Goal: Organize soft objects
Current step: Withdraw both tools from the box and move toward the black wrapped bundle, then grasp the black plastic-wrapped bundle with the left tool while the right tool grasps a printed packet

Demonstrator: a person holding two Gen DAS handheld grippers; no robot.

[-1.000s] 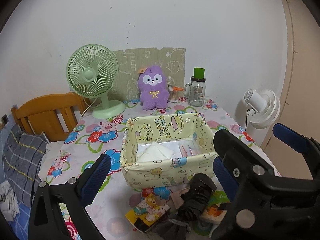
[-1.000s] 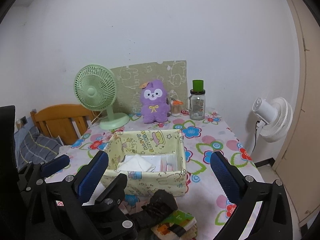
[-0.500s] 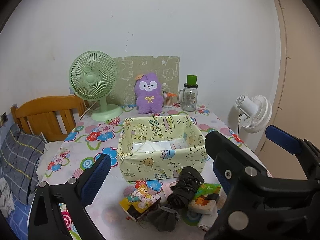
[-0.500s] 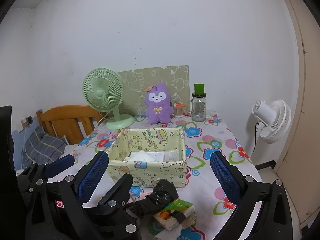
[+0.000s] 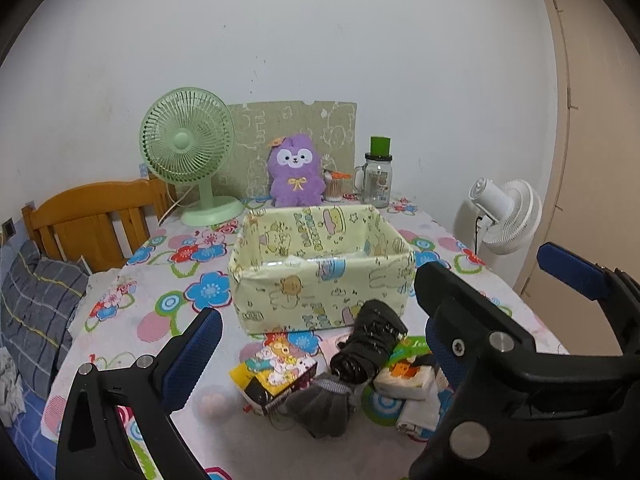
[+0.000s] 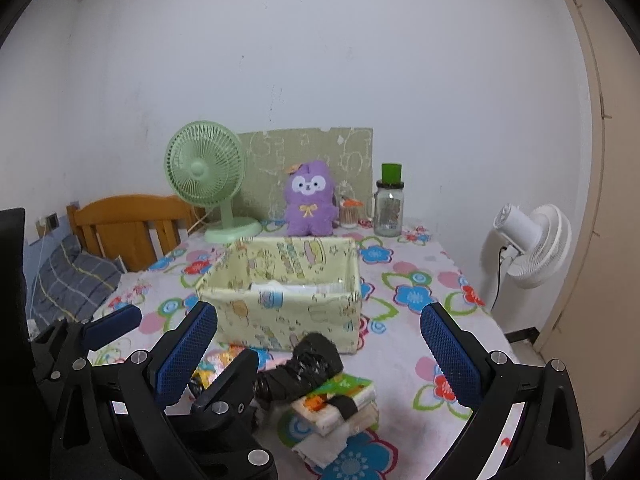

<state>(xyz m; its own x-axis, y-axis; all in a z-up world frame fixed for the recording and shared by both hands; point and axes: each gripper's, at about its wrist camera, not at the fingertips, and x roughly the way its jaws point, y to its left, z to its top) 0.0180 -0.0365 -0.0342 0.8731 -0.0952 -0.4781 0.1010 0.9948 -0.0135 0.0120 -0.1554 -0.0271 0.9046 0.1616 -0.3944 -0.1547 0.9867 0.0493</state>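
A yellow cartoon-print fabric box (image 5: 320, 280) (image 6: 288, 312) stands mid-table with white packets inside. In front of it lies a pile: a black rolled item (image 5: 370, 342) (image 6: 308, 364), a grey glove (image 5: 320, 406), a yellow cartoon packet (image 5: 274, 372) and tissue packs (image 5: 408, 378) (image 6: 340, 404). My left gripper (image 5: 316, 356) is open and empty, above the pile. My right gripper (image 6: 320, 356) is open and empty, also over the pile. A purple plush (image 5: 296, 176) (image 6: 310, 200) sits at the back.
A green desk fan (image 5: 188, 152), a glass jar with green lid (image 5: 378, 176) and a small container stand along the back wall. A wooden chair (image 5: 92, 220) and plaid cushion are at the left. A white fan (image 5: 506, 216) stands right of the table.
Both grippers have pulled back and lower, away from the box. More of the pile in front of the box now shows. Both stayed open.
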